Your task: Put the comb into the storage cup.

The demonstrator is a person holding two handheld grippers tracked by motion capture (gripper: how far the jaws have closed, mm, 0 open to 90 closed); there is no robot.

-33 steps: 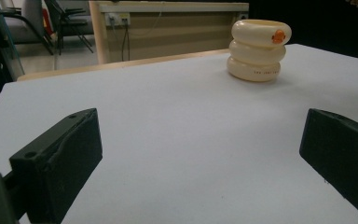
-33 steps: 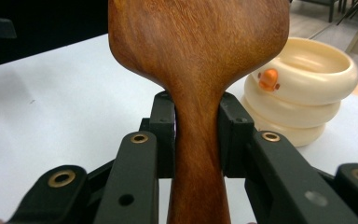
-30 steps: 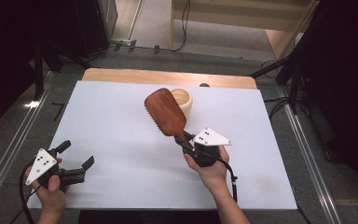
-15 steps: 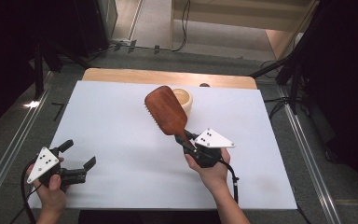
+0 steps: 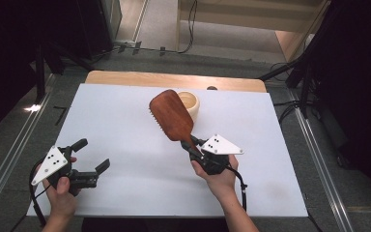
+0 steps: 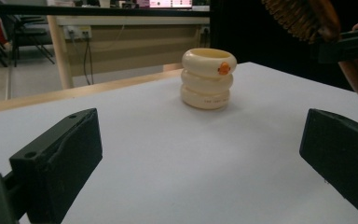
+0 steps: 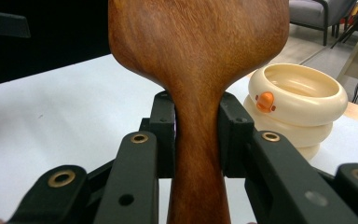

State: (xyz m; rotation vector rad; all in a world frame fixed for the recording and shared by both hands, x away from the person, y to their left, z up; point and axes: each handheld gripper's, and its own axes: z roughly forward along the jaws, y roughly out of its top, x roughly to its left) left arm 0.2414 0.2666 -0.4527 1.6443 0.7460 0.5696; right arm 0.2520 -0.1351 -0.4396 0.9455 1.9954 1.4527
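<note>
right gripper (image 5: 192, 144): jaws clamped on the neck of the wooden paddle hairbrush (image 5: 171, 115), where handle meets head; in the right gripper view the pads (image 7: 164, 135) press both sides of the handle. no slack seen.
hairbrush: held up off the table, head tilted up and away from the gripper, wood back facing the high cam, bristles facing down/left. in the left gripper view the bristle side (image 6: 298, 16) shows at top right.
cream cup (image 5: 189, 103): ribbed, three stacked rings w/ a small orange mark (image 7: 265, 101); sits just past the brush head, to the right of it as seen along the right gripper's jaws. looks apart from the brush, but can't tell the gap for sure from the high view.
left gripper (image 5: 91, 155): jaws wide apart, nothing between them; well off to the left of the brush, near table edge. its view looks across bare white table (image 5: 125, 125) at the cup (image 6: 209, 78).
changed vs 1 s ago: right hand, brush and cup look the same place, same tilt. left hand has shifted a bit — gripper sits slightly higher and further in over the table, jaws as wide as before.
meaning: judgement — grip on brush is settled and waiting; the left gripper seems to be starting toward the cup or brush, maybe to steady the cup so the brush can go in handle-down or be passed over.
watch: brush head is heavy vs thin neck, could swivel in the pads if swung fast; cup is light, may tip if nudged.
</note>
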